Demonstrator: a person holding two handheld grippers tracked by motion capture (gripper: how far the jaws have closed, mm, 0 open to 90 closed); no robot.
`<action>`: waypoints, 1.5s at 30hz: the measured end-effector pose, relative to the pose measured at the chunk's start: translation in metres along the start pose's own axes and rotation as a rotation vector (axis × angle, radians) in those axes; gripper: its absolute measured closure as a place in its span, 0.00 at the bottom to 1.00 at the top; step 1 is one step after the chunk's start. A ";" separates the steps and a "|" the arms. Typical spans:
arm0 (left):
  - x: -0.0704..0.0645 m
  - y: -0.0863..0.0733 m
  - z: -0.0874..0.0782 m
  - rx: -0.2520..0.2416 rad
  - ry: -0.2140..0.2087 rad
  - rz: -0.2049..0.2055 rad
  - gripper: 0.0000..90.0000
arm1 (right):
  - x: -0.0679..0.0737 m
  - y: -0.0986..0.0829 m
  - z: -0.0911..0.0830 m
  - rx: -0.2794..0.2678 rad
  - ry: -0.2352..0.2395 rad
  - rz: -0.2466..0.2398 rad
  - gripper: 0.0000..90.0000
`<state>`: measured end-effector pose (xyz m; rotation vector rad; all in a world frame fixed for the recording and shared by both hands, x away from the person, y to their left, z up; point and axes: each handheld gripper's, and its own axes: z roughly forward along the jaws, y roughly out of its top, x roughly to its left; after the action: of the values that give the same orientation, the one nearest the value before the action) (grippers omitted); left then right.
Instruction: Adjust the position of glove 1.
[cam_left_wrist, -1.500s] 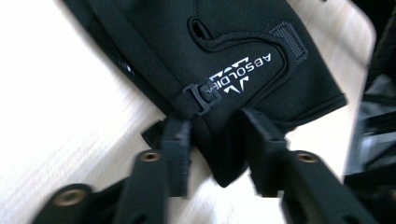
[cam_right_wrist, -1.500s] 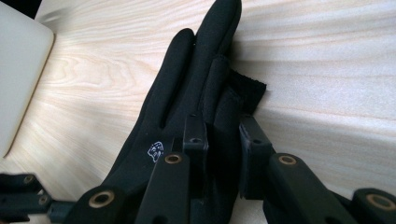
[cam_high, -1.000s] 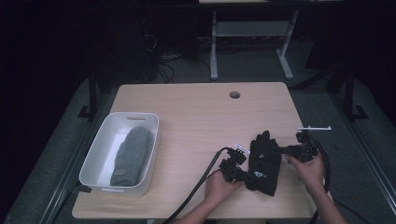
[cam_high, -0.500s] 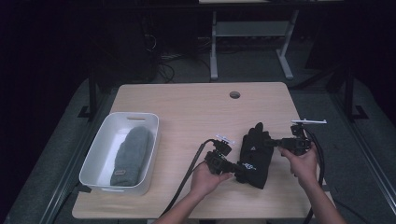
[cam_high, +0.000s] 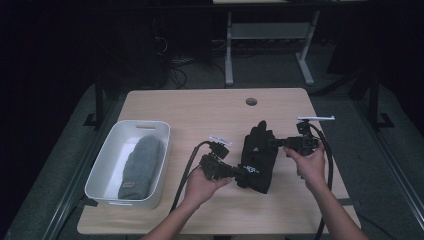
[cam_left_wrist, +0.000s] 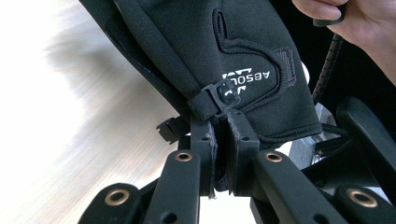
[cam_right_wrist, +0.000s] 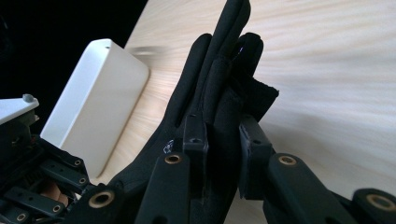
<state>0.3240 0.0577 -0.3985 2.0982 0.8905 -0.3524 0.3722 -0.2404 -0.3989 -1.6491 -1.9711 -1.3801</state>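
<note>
Here the left gripper (cam_left_wrist: 223, 154) has its jaws pressed together on the cuff end of the black glove (cam_left_wrist: 224, 51), right beneath a small plastic clip (cam_left_wrist: 219, 95) on a strap. The right gripper (cam_right_wrist: 223, 135) pinches the same glove (cam_right_wrist: 212, 88) lower on its finger side, the cloth bunched between the jaws. In the high view the glove (cam_high: 258, 156) sits over the right half of the table (cam_high: 200, 107), between the left gripper (cam_high: 235, 171) and the right gripper (cam_high: 280, 142), with the white bin (cam_high: 107, 170) and the grey glove (cam_high: 140, 167) lying in it well off to the left.

The left hold looks shallow, taking only the cuff's edge, so a pull by the hands in different directions could drag the fabric out. The clip might also catch a jaw on release. If one pinch fails, the glove would likely swing from the other gripper and fall short of the bin.
</note>
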 end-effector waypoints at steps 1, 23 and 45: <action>0.001 0.000 -0.004 -0.006 -0.001 -0.005 0.93 | 0.003 0.002 0.002 0.000 0.004 -0.004 0.85; 0.012 -0.009 -0.077 -0.090 0.036 -0.011 0.93 | 0.070 0.038 0.039 0.032 0.040 -0.094 0.85; 0.027 -0.026 -0.128 -0.138 0.086 -0.042 0.92 | 0.113 0.056 0.081 0.065 0.083 -0.143 0.84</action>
<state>0.3181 0.1800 -0.3465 1.9816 0.9827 -0.2174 0.4123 -0.1097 -0.3366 -1.4236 -2.0978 -1.3934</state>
